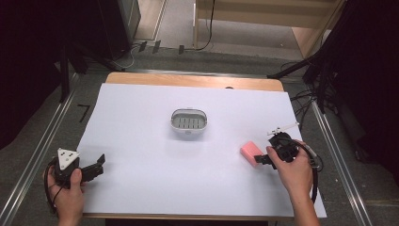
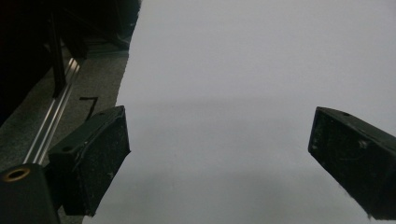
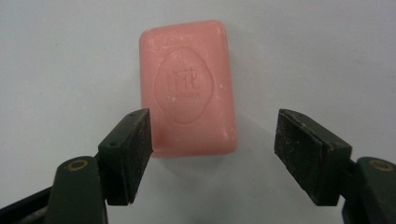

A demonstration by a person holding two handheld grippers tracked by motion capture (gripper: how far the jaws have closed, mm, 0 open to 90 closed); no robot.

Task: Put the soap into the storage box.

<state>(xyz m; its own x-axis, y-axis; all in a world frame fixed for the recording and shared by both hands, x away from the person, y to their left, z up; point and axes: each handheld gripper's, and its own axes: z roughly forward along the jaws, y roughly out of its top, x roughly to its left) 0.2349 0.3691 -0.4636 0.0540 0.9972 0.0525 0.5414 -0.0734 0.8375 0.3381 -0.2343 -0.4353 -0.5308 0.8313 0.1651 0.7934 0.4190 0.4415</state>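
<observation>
A pink bar of soap lies flat on the white sheet at the right. In the right gripper view the soap shows an embossed stamp, and its near end reaches in between the jaws of my right gripper. The left pad stands at the soap's edge and the right pad is well apart from it. From the high view, my right gripper sits just right of the soap, held in a hand. My left gripper rests open near the sheet's front left corner, nothing between its jaws.
A small white oval soap dish with a slotted grey insert stands at the sheet's middle. The wooden table edge shows behind the sheet. Metal rails run along both sides, and cables lie at the far right.
</observation>
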